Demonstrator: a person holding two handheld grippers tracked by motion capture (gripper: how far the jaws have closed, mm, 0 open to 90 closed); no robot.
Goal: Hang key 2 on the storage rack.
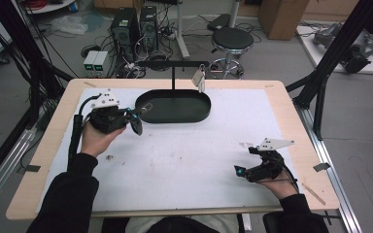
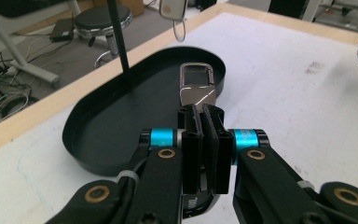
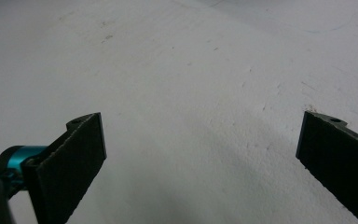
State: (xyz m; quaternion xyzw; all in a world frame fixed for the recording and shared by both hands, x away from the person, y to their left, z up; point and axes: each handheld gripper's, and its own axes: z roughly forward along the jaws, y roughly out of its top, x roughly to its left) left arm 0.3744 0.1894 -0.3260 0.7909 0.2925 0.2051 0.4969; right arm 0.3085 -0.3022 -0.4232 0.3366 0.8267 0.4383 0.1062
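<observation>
My left gripper [image 2: 203, 112] is shut on a shiny metal carabiner clip [image 2: 196, 88], which juts out past the jaws over the black oval tray [image 2: 98, 135]. In the high view the left gripper [image 1: 137, 116] hovers at the left end of the tray [image 1: 175, 116], with the clip [image 1: 146, 107] over its rim. A black T-shaped stand [image 1: 173, 64] rises from the tray, and a white tag on a ring [image 1: 199, 77] hangs from its right arm. My right gripper [image 1: 244, 162] rests low at the front right of the table, jaws wide open, nothing between its pads [image 3: 81, 144].
A white mat [image 1: 189, 155] covers the wooden table [image 1: 291, 121]. Behind the table stand a round stool [image 1: 231, 41], computer towers [image 1: 133, 26] and tangled cables. Black frame posts [image 1: 335, 53] flank the table at the left and right.
</observation>
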